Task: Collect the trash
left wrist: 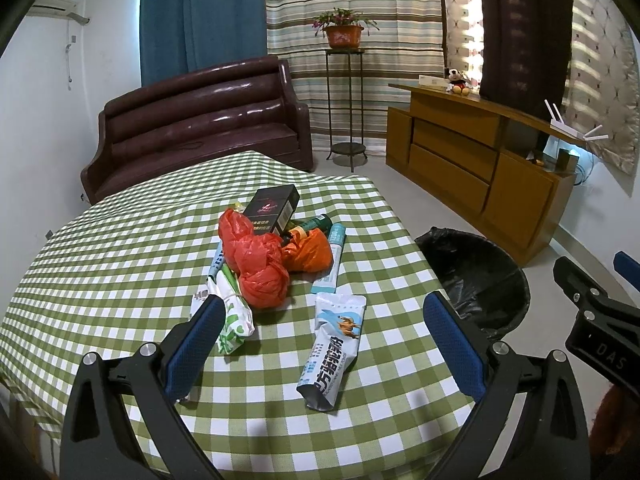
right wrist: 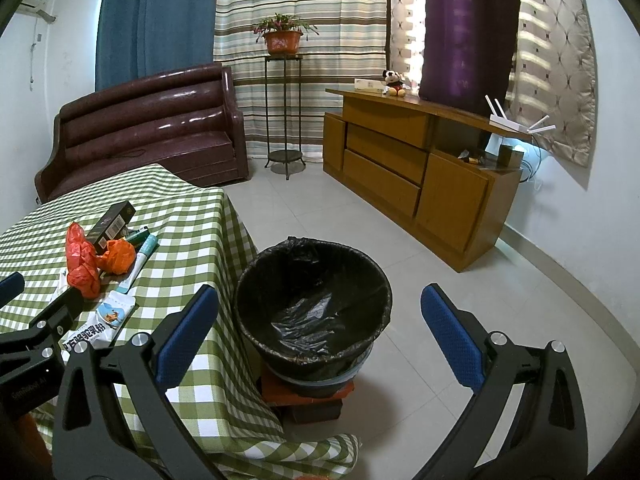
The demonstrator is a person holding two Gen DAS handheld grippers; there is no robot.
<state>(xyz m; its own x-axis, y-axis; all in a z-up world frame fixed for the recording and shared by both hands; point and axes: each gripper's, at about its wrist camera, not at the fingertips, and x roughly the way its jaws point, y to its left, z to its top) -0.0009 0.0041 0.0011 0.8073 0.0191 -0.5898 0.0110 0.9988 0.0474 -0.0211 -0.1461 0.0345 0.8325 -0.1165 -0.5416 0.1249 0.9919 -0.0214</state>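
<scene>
A heap of trash lies on the green-checked table (left wrist: pixel 100 264): a red plastic bag (left wrist: pixel 256 264), an orange bag (left wrist: pixel 310 250), a black box (left wrist: pixel 274 208), a light-blue tube (left wrist: pixel 330 260) and a green-and-white wrapper (left wrist: pixel 234 320). A white-and-blue pouch (left wrist: pixel 332 344) lies nearest, between the fingers of my left gripper (left wrist: pixel 324 344), which is open above the table. My right gripper (right wrist: pixel 316 340) is open and holds nothing, hovering over the black-lined trash bin (right wrist: pixel 312 304) beside the table. The same pouch (right wrist: pixel 100 324) shows at the left of the right wrist view.
The bin stands on a red box (right wrist: pixel 308 396) on the tiled floor. A brown sofa (left wrist: pixel 200 120) sits behind the table, a plant stand (left wrist: pixel 346 100) and a wooden cabinet (left wrist: pixel 472 160) along the far wall. The tablecloth (right wrist: pixel 224 280) hangs down next to the bin.
</scene>
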